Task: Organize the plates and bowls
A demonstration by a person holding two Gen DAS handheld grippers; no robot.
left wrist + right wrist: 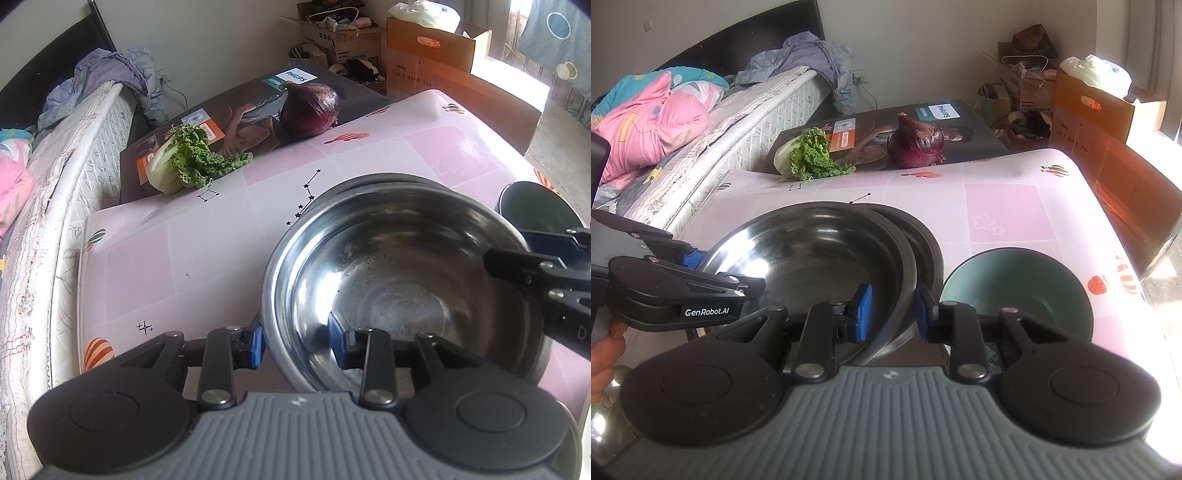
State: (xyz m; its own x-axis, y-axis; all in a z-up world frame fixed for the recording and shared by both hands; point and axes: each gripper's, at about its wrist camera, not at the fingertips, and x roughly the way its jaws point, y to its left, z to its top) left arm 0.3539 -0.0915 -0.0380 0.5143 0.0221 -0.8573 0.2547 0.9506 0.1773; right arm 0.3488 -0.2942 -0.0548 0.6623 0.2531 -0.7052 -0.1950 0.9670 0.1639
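A steel bowl (399,280) sits tilted in a stack of steel bowls (923,236) on the pink table (177,251). My left gripper (297,345) straddles its near left rim, one blue pad outside and one inside, with a gap left. My right gripper (892,314) straddles the bowl's (812,254) right rim the same way. It shows at the right edge of the left wrist view (535,266). A green bowl (1019,291) stands just right of the stack, also in the left wrist view (535,210).
A cabbage (809,155) and a red onion (916,142) lie at the table's far edge on a dark Philips box (960,125). A bed (701,147) runs along the left. Cardboard boxes (1100,110) stand at the back right.
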